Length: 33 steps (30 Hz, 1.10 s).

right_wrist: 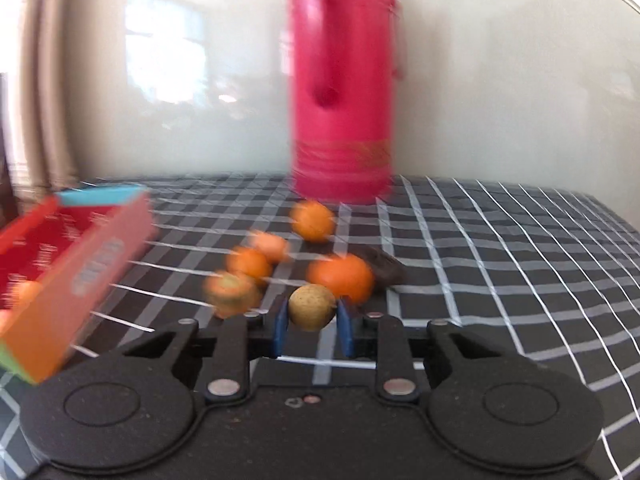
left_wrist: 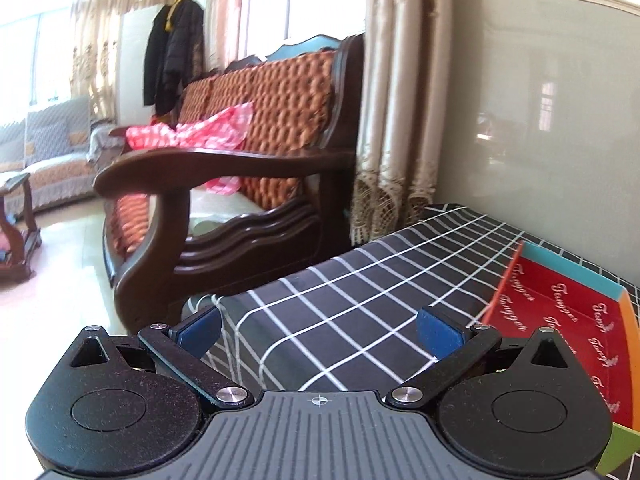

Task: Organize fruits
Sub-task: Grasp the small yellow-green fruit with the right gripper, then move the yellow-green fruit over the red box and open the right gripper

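My right gripper (right_wrist: 312,322) is shut on a small round tan fruit (right_wrist: 312,306) and holds it above the checked tablecloth (right_wrist: 500,264). Several oranges (right_wrist: 340,276) lie blurred on the cloth just beyond it. A red cardboard box (right_wrist: 60,264) with an orange side stands at the left and holds an orange (right_wrist: 26,292). My left gripper (left_wrist: 318,328) is open and empty above the cloth (left_wrist: 360,292), with the same red box (left_wrist: 568,332) at its right.
A tall pink thermos (right_wrist: 342,92) stands at the back of the table by the wall. A dark flat object (right_wrist: 380,266) lies behind the oranges. A wooden sofa (left_wrist: 224,184) stands past the table's left edge.
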Tool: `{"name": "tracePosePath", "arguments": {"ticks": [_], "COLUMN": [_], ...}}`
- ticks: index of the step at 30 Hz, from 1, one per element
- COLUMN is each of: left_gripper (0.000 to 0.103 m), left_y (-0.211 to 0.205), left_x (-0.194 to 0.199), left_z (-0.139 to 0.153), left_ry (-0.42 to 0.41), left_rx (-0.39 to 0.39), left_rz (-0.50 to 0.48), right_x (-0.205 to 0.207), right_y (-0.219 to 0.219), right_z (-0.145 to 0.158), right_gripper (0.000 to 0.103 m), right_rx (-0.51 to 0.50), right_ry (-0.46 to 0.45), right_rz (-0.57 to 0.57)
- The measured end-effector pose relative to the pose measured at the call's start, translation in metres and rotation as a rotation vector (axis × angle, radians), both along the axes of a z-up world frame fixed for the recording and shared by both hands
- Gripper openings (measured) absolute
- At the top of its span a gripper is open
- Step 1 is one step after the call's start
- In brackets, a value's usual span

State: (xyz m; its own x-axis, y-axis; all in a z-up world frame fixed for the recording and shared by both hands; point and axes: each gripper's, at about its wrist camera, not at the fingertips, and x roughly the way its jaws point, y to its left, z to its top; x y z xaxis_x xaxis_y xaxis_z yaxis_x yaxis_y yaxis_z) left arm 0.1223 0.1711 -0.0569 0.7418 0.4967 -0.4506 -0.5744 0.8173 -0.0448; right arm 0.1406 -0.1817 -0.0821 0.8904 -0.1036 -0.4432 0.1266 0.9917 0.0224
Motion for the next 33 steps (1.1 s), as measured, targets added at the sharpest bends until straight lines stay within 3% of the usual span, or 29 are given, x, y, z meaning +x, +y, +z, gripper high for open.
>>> {"name": "tracePosePath", "arguments": {"ticks": [8,18,27,33], "left_gripper": [0.103,0.103,0.103,0.103], "left_y": [0.041,0.073,0.063,0.042], "left_x": [-0.010,-0.020,-0.015,-0.010], "left_z": [-0.014,-0.023,-0.019,-0.012], "left_ry": [0.005,0.011,0.002,-0.003], "left_rx": [-0.103,-0.141,-0.124,-0.084], "left_rz": [0.101,0.170,0.146,0.112], "right_x": [-0.002,0.013,0.006,0.001], "right_y": [0.060,0.119,0.114,0.077], "right_z": [0.022,0.026,0.029,0.039], "right_gripper": [0.018,0.018,0.027,0.043], "right_rx": [0.000,-0.019,-0.013,-0.003], "right_ry": [-0.095,-0.057,-0.065,-0.103], "right_rz": [0.298,0.483,0.467,0.356]}}
